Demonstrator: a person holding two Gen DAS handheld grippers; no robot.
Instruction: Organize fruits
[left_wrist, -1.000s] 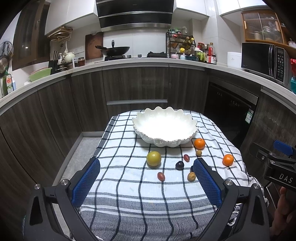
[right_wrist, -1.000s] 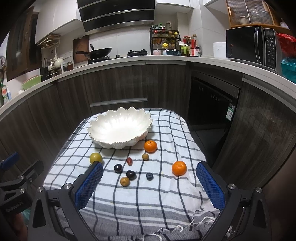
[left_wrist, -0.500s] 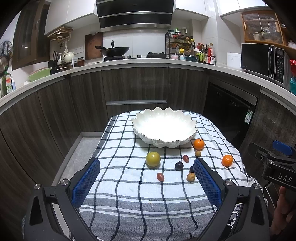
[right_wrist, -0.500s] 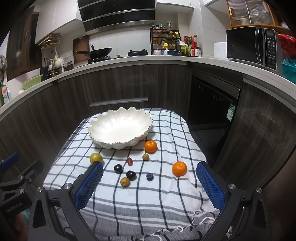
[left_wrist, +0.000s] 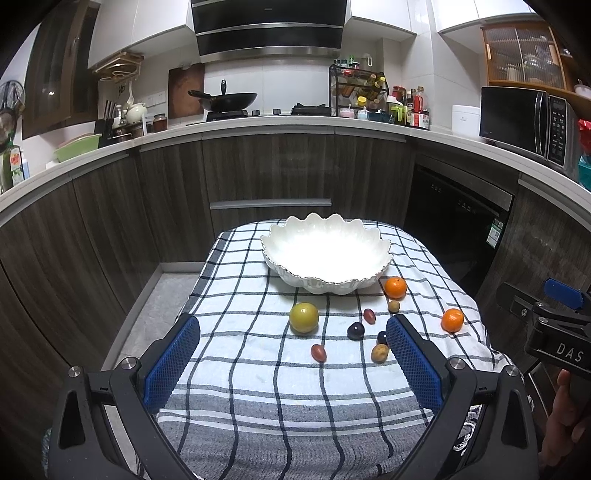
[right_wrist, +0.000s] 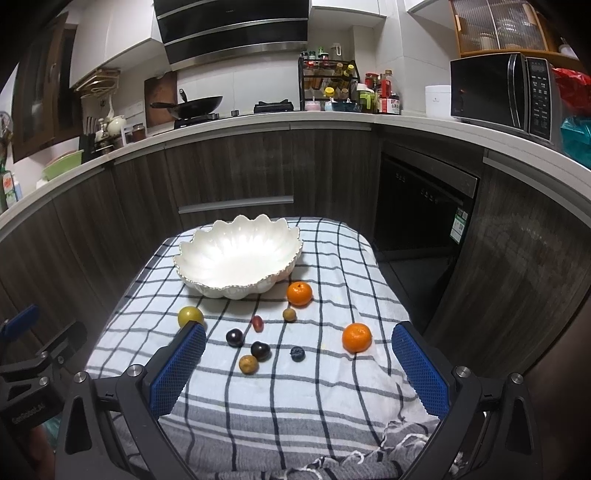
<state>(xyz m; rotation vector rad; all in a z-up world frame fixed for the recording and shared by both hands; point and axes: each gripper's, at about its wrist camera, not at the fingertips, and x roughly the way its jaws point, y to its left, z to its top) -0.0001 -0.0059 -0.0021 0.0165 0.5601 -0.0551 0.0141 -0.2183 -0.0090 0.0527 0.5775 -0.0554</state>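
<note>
Kitchen; checked-cloth counter (right_wrist: 332, 398). Small round fruits, including an orange mandarin (right_wrist: 356, 337), lie loose before the empty white scalloped ceramic bowl (right_wrist: 236, 254). Both hand-held grippers (left_wrist: 291, 354) (right_wrist: 299, 360) gape, empty. Fruit likely light, soft, rolls easily: pinch across the middle.

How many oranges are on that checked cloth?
2. One orange sits beside the white bowl; the other orange lies nearer the cloth's right edge. None looks hidden.
</note>
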